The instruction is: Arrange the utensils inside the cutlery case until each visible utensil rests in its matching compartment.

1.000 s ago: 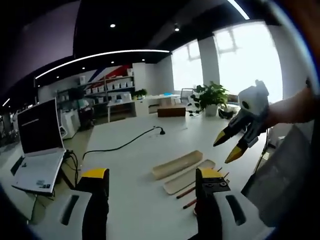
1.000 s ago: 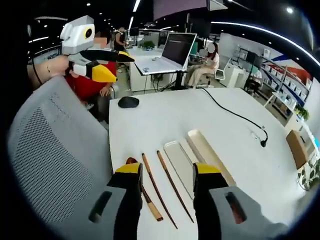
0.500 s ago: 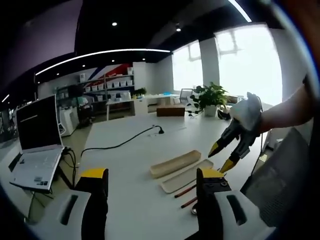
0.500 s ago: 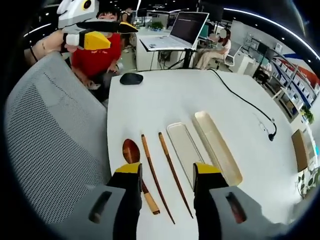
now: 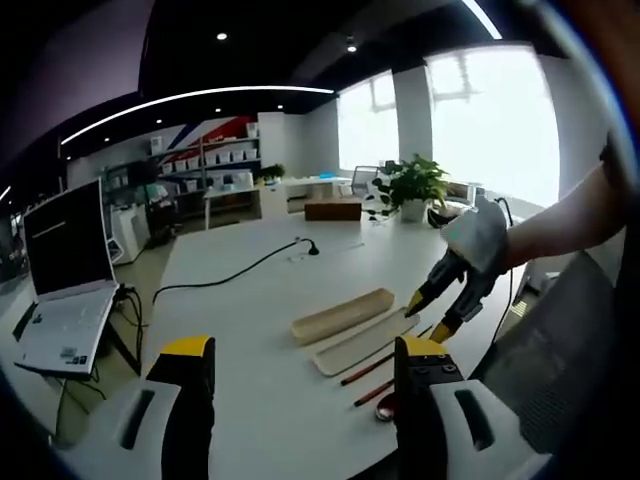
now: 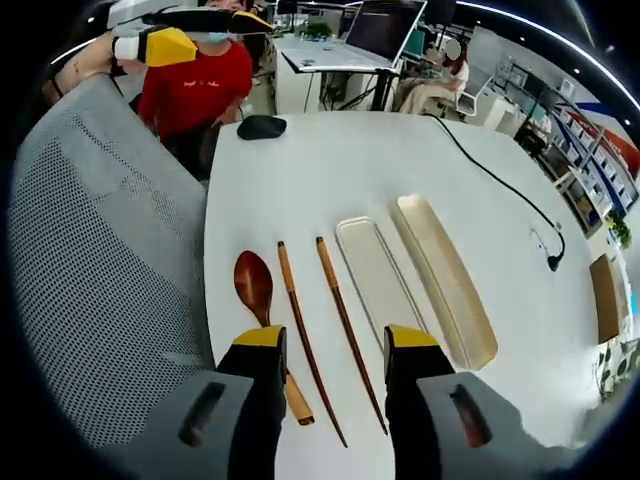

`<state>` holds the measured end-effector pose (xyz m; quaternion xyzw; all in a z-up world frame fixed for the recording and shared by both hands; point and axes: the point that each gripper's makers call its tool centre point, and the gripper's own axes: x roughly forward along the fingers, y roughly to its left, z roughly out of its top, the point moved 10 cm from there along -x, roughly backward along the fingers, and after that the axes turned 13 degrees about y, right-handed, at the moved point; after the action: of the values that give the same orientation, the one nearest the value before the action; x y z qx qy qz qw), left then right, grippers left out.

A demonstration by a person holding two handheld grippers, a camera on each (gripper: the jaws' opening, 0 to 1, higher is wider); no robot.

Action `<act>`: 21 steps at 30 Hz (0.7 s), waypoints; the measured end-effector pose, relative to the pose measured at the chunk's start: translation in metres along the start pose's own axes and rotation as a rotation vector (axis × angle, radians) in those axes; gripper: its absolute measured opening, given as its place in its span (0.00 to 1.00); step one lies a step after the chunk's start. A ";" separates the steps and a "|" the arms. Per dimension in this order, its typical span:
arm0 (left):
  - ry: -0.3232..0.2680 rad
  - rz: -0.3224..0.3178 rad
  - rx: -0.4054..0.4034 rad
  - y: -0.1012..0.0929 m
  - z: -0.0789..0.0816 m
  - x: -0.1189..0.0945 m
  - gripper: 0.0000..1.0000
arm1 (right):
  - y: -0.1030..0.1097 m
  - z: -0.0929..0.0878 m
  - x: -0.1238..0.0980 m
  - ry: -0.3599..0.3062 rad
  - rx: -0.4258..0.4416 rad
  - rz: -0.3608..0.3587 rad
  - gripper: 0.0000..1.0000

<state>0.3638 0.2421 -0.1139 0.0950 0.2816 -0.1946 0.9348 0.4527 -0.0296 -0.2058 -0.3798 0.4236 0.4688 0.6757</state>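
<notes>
Spoon (image 6: 256,300), two chopsticks (image 6: 345,325) and case halves (image 6: 440,275) lie on the table (image 6: 330,180) ahead of the right gripper (image 6: 325,345), jaws spread, empty; left gripper (image 5: 300,360) likewise spread.

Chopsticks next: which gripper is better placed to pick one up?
Right. The right gripper hangs open directly over the two chopsticks, with the spoon and case tray alongside. The left gripper sits farther back, across the table.
</notes>
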 end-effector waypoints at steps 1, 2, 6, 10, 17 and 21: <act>0.000 -0.001 0.000 0.000 0.000 0.000 0.75 | 0.001 0.000 0.002 0.010 0.002 0.011 0.36; 0.000 -0.003 -0.001 0.000 0.000 0.000 0.75 | 0.001 0.000 0.003 0.010 0.002 0.010 0.35; 0.003 -0.003 0.002 0.000 0.000 0.000 0.75 | 0.000 0.000 0.012 0.036 -0.013 0.021 0.34; 0.003 -0.001 0.000 0.000 0.000 0.000 0.75 | 0.002 0.000 0.021 0.062 -0.048 0.038 0.28; 0.007 0.001 0.003 0.000 -0.001 0.000 0.74 | 0.007 0.003 0.035 0.089 -0.065 0.081 0.26; 0.011 0.003 0.002 0.000 -0.001 0.000 0.74 | 0.008 0.006 0.043 0.111 -0.080 0.105 0.22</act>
<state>0.3640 0.2425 -0.1146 0.0974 0.2864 -0.1929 0.9334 0.4551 -0.0088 -0.2449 -0.4093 0.4604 0.4984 0.6100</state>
